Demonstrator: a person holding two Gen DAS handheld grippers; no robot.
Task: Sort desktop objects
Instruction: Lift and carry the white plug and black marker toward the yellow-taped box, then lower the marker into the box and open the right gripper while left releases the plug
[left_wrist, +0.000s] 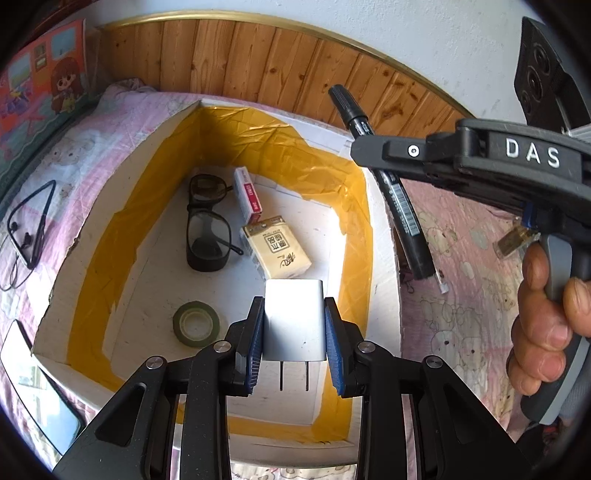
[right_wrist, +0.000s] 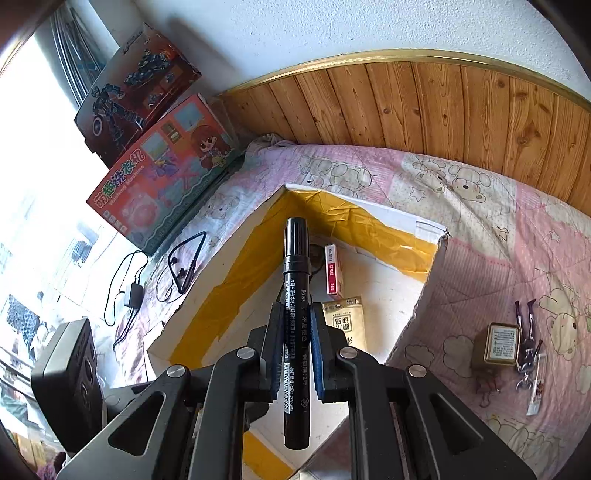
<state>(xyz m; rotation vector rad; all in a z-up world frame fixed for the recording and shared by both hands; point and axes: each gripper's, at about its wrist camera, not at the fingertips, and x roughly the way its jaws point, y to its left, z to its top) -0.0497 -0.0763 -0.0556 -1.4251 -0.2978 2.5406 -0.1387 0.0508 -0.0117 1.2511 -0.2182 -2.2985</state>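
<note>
In the box (left_wrist: 373, 258) lie glasses (left_wrist: 207, 225), left of a tissue pack (left_wrist: 277, 247); a tape roll (left_wrist: 195, 324) lies nearer.

one white box (left_wrist: 380, 258) with yellow tape, holding one pair of glasses (left_wrist: 207, 225), one tape roll (left_wrist: 195, 324), one staple box (left_wrist: 249, 195) and one tissue pack (left_wrist: 277, 247). one white charger (left_wrist: 294, 325), one black marker (right_wrist: 295, 332), one neckband earphone (left_wrist: 27, 225), one brass padlock (right_wrist: 496, 345), two toy boxes (right_wrist: 162, 177).
</note>
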